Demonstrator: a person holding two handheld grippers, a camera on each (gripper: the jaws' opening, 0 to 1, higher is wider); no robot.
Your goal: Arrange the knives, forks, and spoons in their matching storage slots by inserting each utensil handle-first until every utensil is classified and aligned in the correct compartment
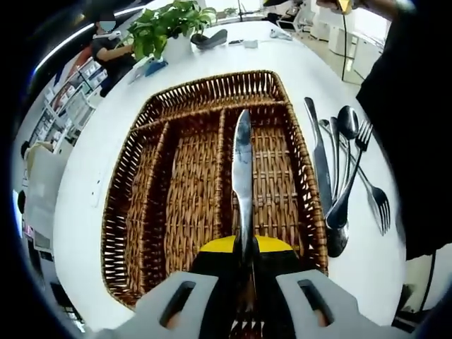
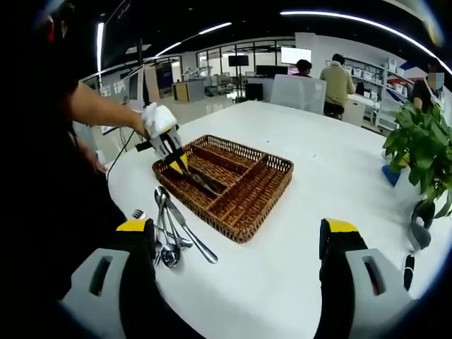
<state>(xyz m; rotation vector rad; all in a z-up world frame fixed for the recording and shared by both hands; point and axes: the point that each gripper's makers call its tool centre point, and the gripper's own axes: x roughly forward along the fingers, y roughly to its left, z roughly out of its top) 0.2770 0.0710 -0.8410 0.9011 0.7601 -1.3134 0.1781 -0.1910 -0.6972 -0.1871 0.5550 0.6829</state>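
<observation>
My left gripper [image 1: 244, 248] is shut on a table knife [image 1: 242, 166]. Its blade points forward over the brown wicker tray [image 1: 212, 86], above the divider between the middle and right long slots. The slots I can see hold nothing. In the right gripper view the left gripper [image 2: 171, 154] hovers over the near-left part of the tray [image 2: 268, 203] with the knife [image 2: 201, 182] angled down into it. Loose cutlery [image 1: 344, 169], a knife, spoons and forks, lies on the white table right of the tray and shows again as a pile [image 2: 171, 236]. My right gripper [image 2: 236, 236] is open above the table, holding nothing.
A potted plant [image 1: 169, 25] stands at the far table edge, seen also at the right [image 2: 422, 145]. Small dark items [image 1: 210, 39] lie near it. A person's arm [image 2: 99, 106] holds the left gripper. People sit at desks behind. Bare white tabletop [image 2: 318, 162] lies beyond the tray.
</observation>
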